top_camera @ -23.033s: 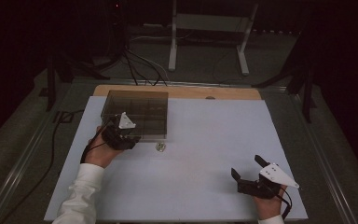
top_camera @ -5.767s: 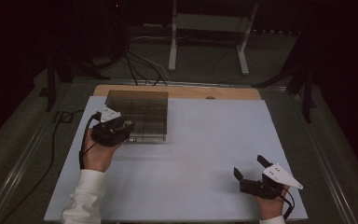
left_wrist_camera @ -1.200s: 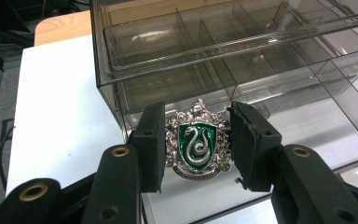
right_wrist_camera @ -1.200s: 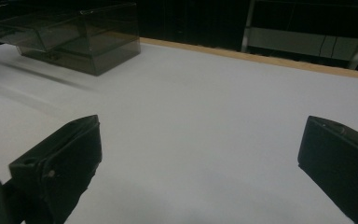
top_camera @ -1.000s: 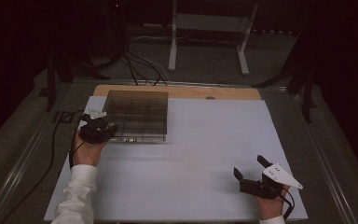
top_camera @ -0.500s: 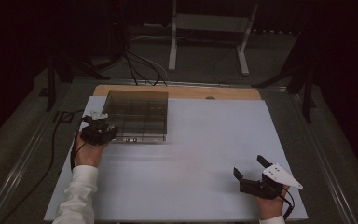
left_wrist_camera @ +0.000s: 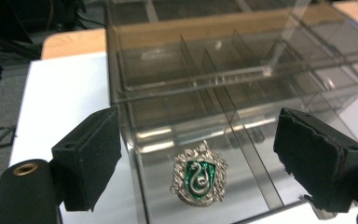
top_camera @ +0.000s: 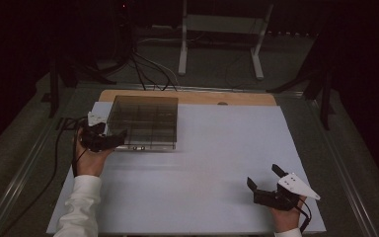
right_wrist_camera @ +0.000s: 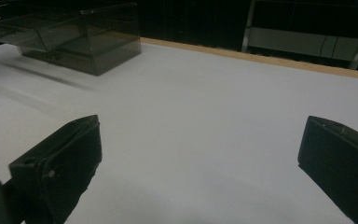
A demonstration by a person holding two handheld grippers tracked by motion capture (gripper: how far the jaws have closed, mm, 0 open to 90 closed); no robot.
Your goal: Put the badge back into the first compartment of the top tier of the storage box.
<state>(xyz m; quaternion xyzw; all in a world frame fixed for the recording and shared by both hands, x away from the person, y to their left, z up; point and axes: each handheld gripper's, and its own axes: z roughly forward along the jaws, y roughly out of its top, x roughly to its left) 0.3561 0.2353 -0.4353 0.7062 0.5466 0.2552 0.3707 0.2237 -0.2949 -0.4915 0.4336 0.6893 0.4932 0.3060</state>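
The silver crest badge with the green snake emblem (left_wrist_camera: 198, 173) lies flat in the near corner compartment of the smoky clear plastic divider box (top_camera: 145, 121), and the left gripper (left_wrist_camera: 198, 158) has just been opening its jaws, now wide with nothing pinched, so the drop looks done. Only the thin compartment walls crowd it. The right gripper (right_wrist_camera: 200, 172) rests wide open and empty on the white table sheet (top_camera: 217, 148), well apart.

Clear smoky plastic organizer box (top_camera: 145, 121) with divider grid sits at table's far-left area, lid shut. Silver crest badge (left_wrist_camera: 198, 173) with green shield and serpent lies flat, face up, in a near corner compartment, just beside a divider.
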